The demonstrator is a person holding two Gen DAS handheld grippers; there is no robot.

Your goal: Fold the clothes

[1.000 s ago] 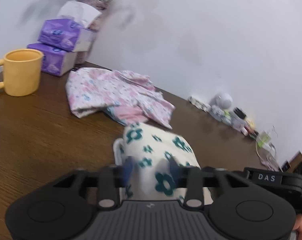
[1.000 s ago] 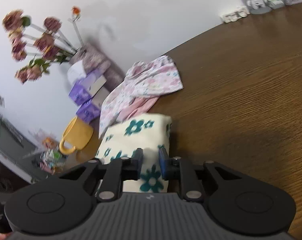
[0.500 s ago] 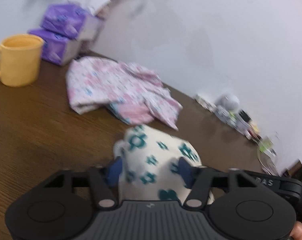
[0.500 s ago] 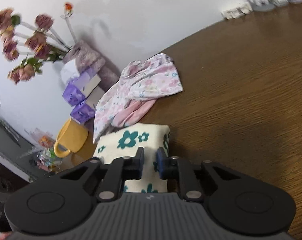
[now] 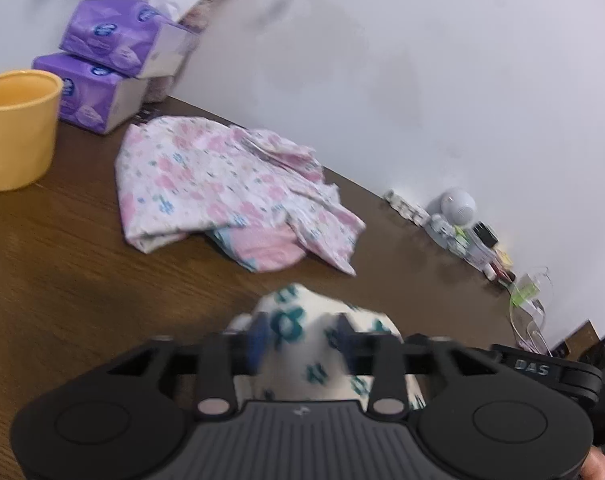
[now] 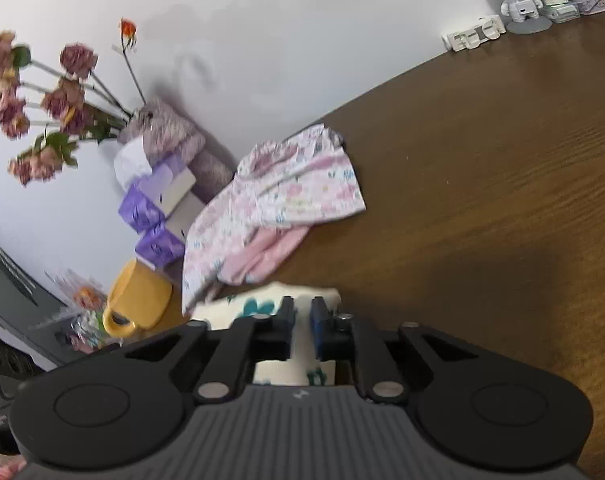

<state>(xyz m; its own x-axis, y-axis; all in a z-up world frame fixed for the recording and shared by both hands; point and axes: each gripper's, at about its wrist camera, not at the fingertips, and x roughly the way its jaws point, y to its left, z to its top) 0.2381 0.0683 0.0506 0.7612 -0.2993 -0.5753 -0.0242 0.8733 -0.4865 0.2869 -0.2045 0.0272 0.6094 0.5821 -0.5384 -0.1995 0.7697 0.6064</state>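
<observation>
Cream cloth (image 5: 302,344) with teal flowers lies at 6 o'clock between the parted fingers of the left gripper (image 5: 300,340). Right gripper (image 6: 300,322): fingers nearly together, pinching the cloth's edge. Pink garment (image 5: 222,188) lies at 11 o'clock on the wooden table (image 5: 62,280); white wall (image 5: 422,80) behind.

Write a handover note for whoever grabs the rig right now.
Left tongs: open, fingers either side of the cream cloth, which bulges between them.
Right tongs: shut on the cream cloth's near edge.
Cream cloth lies near on the table, folded to a compact block.
Pink garment lies crumpled further back, untouched, near the tissue packs and mug.
Left: finish the cream cloth, then fold the pink one.
</observation>
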